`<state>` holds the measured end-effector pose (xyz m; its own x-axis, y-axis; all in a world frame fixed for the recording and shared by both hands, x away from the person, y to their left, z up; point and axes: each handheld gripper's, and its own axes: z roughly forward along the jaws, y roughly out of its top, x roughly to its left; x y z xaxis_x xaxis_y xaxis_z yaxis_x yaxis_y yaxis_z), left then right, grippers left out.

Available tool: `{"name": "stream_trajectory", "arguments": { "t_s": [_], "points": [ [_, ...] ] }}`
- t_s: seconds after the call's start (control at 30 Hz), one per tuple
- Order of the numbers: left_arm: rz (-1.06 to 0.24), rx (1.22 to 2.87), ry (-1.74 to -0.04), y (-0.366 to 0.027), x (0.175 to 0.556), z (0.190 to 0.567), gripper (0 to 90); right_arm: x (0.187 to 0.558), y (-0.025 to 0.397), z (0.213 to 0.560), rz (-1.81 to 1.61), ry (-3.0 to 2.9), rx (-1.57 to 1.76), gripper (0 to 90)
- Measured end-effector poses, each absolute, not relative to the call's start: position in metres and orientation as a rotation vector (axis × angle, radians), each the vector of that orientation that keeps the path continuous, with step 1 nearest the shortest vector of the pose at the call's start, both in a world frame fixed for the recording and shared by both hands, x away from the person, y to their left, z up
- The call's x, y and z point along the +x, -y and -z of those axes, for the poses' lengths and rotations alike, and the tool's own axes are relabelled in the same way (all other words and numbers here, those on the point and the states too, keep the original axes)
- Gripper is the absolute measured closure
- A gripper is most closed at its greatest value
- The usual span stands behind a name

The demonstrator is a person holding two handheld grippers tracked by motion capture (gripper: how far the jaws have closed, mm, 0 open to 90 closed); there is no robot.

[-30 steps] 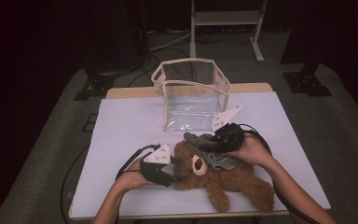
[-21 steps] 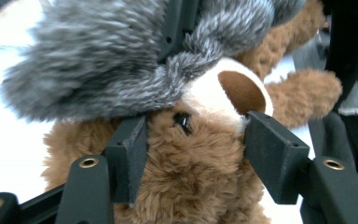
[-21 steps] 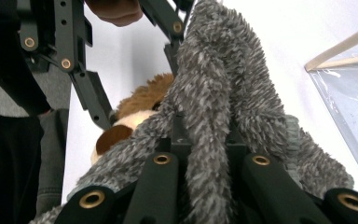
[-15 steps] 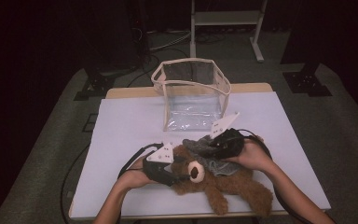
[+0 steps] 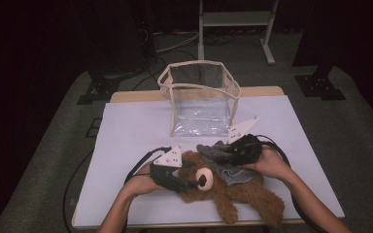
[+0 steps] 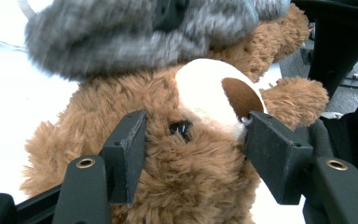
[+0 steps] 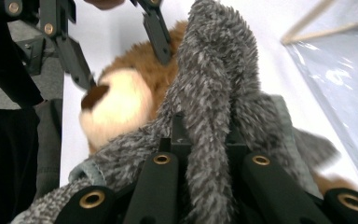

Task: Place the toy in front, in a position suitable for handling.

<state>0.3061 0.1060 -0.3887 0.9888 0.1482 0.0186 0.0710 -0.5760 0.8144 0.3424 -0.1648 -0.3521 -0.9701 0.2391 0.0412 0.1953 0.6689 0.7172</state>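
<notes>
Lying lengthwise, head left, the teddy bear (image 5: 233,191) sits between parted left fingers (image 6: 129,149); right fingers (image 7: 177,135) pinch grey cloth (image 5: 221,158).

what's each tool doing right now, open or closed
Left tool: open, jaws either side of the teddy bear head.
Right tool: closed on the grey fuzzy cloth.

Table (image 5: 126,145): teddy bear (image 5: 233,194), clear bag (image 5: 201,99)
</notes>
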Motion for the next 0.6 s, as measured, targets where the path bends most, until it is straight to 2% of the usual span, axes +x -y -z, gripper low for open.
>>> {"name": "stream_trajectory", "arguments": {
  "t_s": [0.23, 0.47, 0.6],
  "points": [
    [-0.098, 2.181, -0.154, -0.107, 0.305, 0.386, 38.7, 0.334, 0.206, 0.349, -1.234, -2.773, 0.445, 80.0],
    [-0.107, 2.135, -0.208, -0.109, 0.317, 0.374, 38.7, 0.326, 0.180, 0.363, -1.243, -2.819, 0.370, 80.1],
    [-0.061, 2.187, -0.210, -0.103, 0.321, 0.379, 39.6, 0.320, 0.170, 0.363, -1.226, -2.812, 0.293, 80.0]
  ]
}}
